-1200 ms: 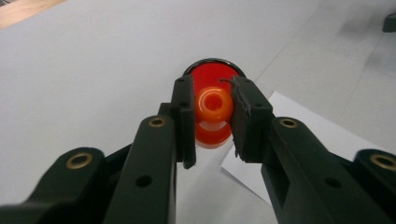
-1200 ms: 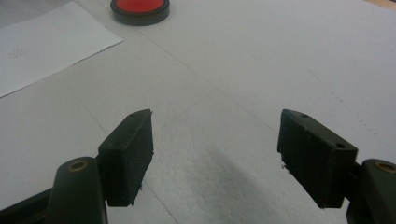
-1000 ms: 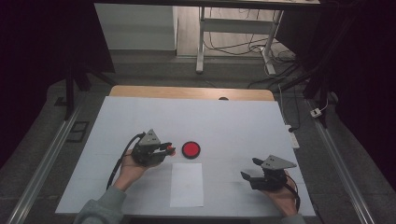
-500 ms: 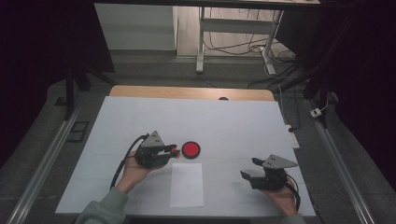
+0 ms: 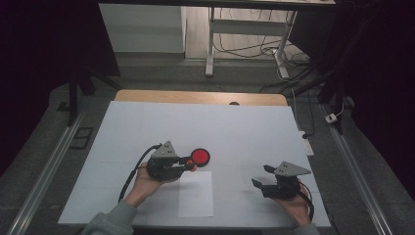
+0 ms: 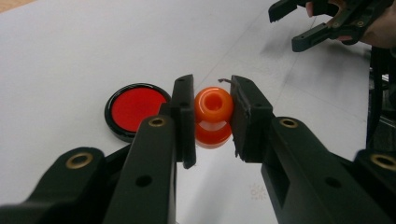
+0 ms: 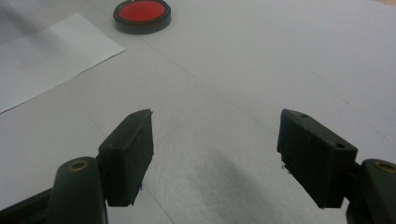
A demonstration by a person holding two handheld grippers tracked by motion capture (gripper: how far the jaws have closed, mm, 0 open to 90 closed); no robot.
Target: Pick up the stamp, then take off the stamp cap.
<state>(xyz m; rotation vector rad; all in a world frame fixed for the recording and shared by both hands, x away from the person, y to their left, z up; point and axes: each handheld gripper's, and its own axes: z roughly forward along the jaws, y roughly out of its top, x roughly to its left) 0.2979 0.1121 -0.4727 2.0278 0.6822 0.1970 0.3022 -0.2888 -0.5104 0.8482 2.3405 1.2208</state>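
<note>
From the high view, a white table top [image 5: 244, 127] carries a sheet of paper [image 5: 196, 194] near its front edge. Just beyond the paper's far edge lies a round red pad in a black rim [image 5: 200, 156]. The left gripper [image 5: 188, 162], held in the person's left hand [image 5: 147, 182], points toward that pad, and a small orange piece [image 5: 189, 161] shows at its tip, just beside the pad. The right gripper [image 5: 261, 176] sits well apart at the table's front right, held in the right hand [image 5: 293, 205], its jaws spread with nothing between them.

In the left gripper view, the left gripper [image 6: 212, 116] pinches an orange knob [image 6: 213, 116], a rounded head with a hole in its top above a wider base, with one jaw pressed on each side. The red pad [image 6: 133, 109] lies on the table just to the left of the jaws. The right gripper [image 6: 306, 21] appears at the upper right, jaws apart.

In the right gripper view, the right gripper [image 7: 215, 140] has its jaws spread wide over bare table. Farther off lie the corner of the paper [image 7: 51, 56] and the red pad [image 7: 141, 14].
</note>
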